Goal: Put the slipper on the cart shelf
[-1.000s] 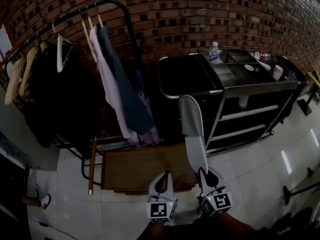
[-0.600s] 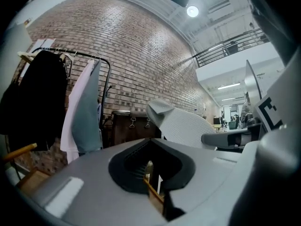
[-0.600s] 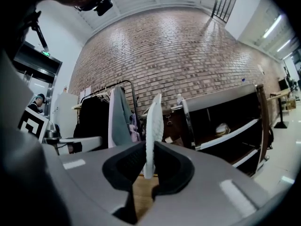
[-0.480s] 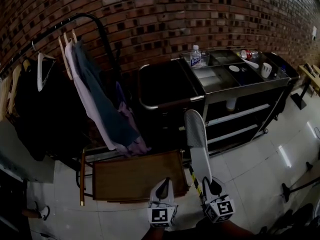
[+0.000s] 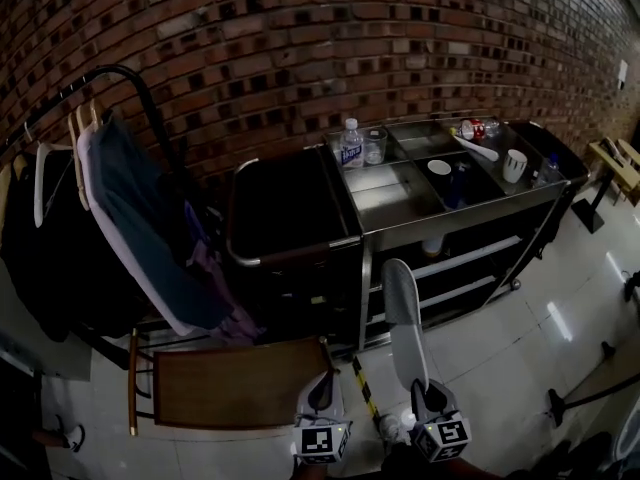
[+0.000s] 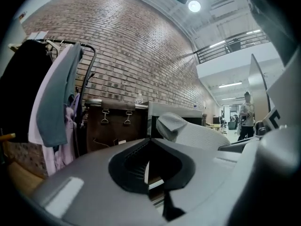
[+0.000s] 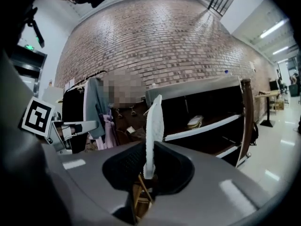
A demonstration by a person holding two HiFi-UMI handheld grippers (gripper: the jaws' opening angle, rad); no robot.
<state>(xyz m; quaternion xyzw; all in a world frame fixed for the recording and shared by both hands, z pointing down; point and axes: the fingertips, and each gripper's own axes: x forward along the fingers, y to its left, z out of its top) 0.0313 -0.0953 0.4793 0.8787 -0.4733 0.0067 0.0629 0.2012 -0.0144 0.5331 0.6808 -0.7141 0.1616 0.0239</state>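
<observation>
Head view: my right gripper (image 5: 428,398) pinches the slipper (image 5: 402,313) by its end, just in front of the cart (image 5: 470,200). My left gripper (image 5: 322,393) is closed, empty. The long slipper may wobble, hit a shelf (image 5: 450,260) and slip out.

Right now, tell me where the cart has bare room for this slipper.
The upper shelf looks bare right of the pale item. Top tray's front compartment, in front of the water bottle, is bare. The top's right end, around the white cup, is crowded.
</observation>
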